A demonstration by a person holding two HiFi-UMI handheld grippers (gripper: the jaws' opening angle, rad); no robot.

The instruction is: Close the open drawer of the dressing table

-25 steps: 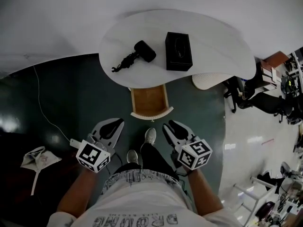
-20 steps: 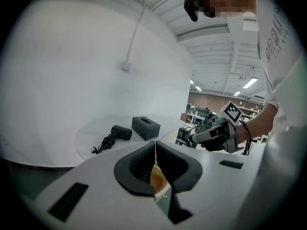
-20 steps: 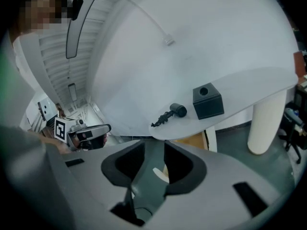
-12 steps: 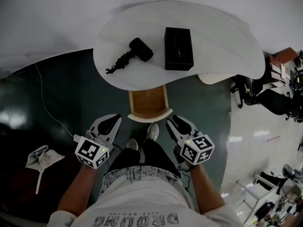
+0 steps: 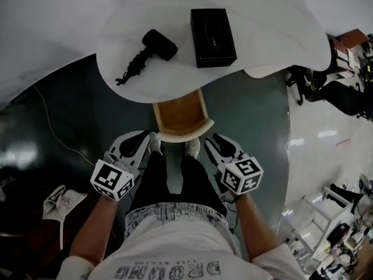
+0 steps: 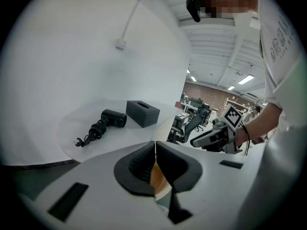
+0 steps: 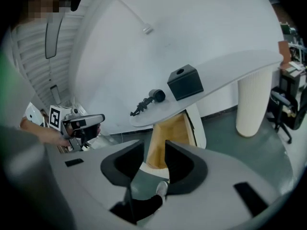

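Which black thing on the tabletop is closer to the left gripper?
The hair dryer, lying at the left with its cord bundled; the rectangular black box sits further right.

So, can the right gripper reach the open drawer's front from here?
Probably yes. The right gripper, its jaws just opening and empty, hangs close beside the curved front of the drawer. Only floor lies between them, and the person's shoe sits to one side.
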